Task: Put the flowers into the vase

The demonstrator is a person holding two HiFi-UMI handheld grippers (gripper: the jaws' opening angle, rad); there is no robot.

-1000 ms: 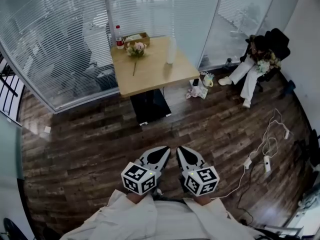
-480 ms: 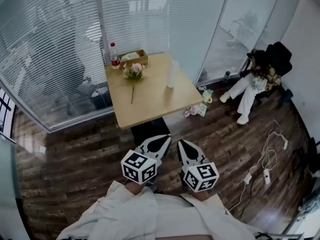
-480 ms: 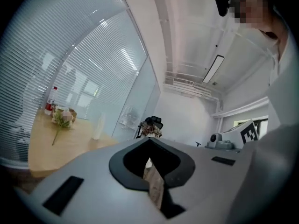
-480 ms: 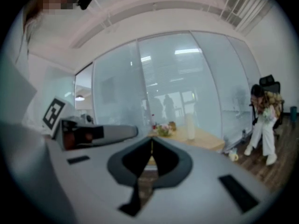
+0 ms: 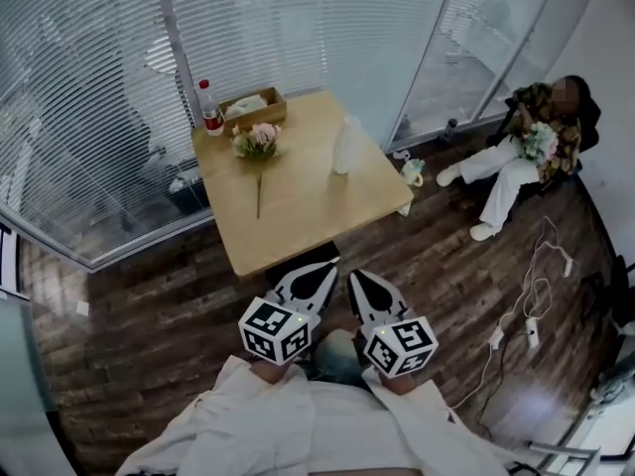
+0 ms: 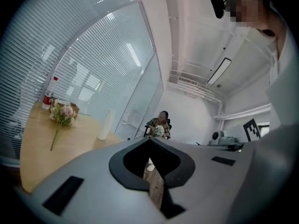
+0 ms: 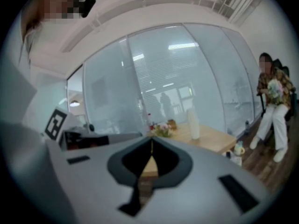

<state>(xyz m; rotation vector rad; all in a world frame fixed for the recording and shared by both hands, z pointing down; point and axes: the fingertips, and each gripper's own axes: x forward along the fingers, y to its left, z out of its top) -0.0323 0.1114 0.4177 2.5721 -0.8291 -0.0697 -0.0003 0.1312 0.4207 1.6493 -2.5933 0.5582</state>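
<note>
Flowers [image 5: 260, 139], pink with a long green stem, lie flat on the square light wooden table [image 5: 298, 216], near the tall white vase [image 5: 343, 147]. Close to the table's edge, the left gripper [image 5: 327, 264] and right gripper [image 5: 354, 278] have jaws together, holding nothing.

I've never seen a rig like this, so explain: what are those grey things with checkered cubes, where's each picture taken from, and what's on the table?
There is no robot: a person holds a two-jaw gripper in each hand, and the marker cubes are part of them. The head view comes from a camera on the person's head, looking down; the two gripper views look along each gripper's jaws. The left gripper and right gripper are shut and empty. On the wooden table lie flowers, with a tall pale vase, a bottle and a small box.
</note>
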